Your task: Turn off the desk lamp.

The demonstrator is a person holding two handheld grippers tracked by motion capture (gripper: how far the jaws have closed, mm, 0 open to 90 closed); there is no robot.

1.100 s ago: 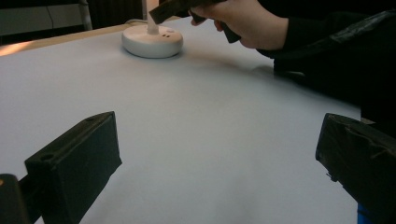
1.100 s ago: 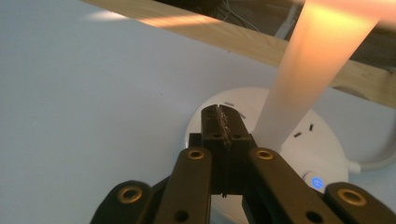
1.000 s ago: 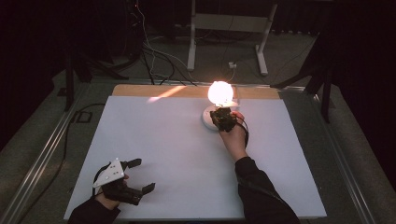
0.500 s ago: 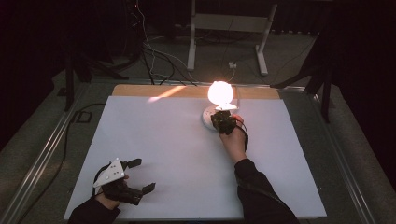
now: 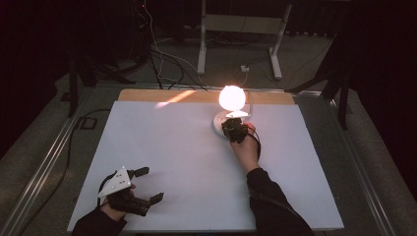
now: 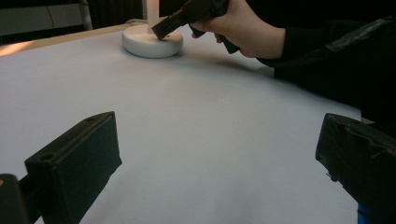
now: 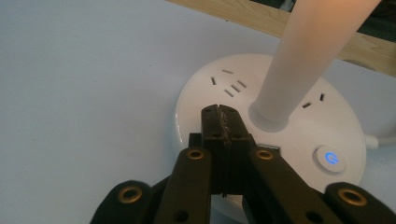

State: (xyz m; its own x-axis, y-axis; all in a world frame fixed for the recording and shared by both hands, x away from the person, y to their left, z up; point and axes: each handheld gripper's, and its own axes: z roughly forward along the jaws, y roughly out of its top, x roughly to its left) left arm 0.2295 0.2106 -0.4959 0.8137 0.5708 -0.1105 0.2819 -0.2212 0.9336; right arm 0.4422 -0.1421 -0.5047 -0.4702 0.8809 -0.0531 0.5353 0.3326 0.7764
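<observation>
Lamp [image 5: 231, 98] at far table [image 5: 162, 147] edge, lit, so switching on looks done. Right gripper [image 7: 219, 122] closed empty, tips over base [image 7: 205, 88]. Left gripper [image 6: 210, 154] wide, idle near front edge.

signs: you get one readable mark, a blue-lit power symbol on the round button [image 7: 329, 158] | where: right side of the white lamp base [image 7: 205, 98], far part of the table | words, brands, numbers: you can read none
</observation>
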